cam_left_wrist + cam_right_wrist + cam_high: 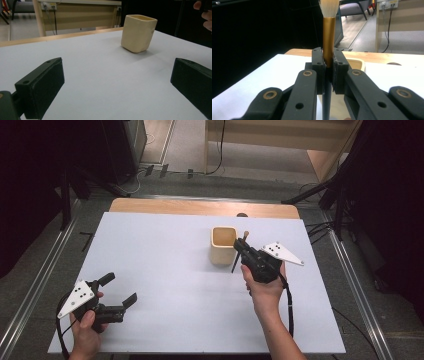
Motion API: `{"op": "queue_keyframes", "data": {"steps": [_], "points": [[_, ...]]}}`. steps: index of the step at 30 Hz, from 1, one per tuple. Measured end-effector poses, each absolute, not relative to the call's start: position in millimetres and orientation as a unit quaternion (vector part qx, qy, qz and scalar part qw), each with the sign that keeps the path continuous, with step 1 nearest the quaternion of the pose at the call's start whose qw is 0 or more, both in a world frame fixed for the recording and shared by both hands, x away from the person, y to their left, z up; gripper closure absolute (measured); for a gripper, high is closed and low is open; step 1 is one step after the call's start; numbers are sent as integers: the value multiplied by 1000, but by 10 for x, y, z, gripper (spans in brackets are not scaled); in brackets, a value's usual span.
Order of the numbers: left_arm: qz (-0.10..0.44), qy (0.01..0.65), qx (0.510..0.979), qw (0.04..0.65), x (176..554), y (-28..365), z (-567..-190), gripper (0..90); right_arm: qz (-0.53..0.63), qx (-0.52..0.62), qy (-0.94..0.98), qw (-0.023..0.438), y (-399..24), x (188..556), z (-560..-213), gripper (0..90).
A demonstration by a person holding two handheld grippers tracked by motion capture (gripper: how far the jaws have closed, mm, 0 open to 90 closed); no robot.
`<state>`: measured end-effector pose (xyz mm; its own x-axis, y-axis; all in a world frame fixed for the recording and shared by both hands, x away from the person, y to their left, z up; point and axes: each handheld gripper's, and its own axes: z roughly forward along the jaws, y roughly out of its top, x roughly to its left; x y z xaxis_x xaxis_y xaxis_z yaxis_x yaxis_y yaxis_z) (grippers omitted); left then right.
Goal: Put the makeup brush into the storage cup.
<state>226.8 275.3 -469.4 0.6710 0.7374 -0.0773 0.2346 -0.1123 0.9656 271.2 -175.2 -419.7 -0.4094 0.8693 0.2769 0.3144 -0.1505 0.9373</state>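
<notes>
A cream square cup (pixel 223 245) stands upright at the middle back of the white table (pixel 165 285); it also appears ahead of the left jaws as the cup (pixel 138 32). My right gripper (pixel 242 246) is shut on a brush (pixel 329 37) with a gold ferrule, pale bristles up and a dark handle pointing down. The brush (pixel 239 251) is held just right of the cup, beside its rim. My left gripper (pixel 120 289) rests near the table's front left, open with nothing between its fingers (pixel 41 86).
A wooden strip (pixel 200 208) edges the table's far side. Metal rails (pixel 350 270) run along both sides on the floor. A wooden desk (pixel 80 12) and cables stand beyond the table.
</notes>
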Motion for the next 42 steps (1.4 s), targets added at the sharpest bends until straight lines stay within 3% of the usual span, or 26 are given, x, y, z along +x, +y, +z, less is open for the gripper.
{"op": "queue_keyframes", "data": {"steps": [42], "points": [[213, 328, 725, 567, 2256, 2692, -4736, 0, 585, 449, 606, 297, -1703, 3300, -3859, 839]]}}
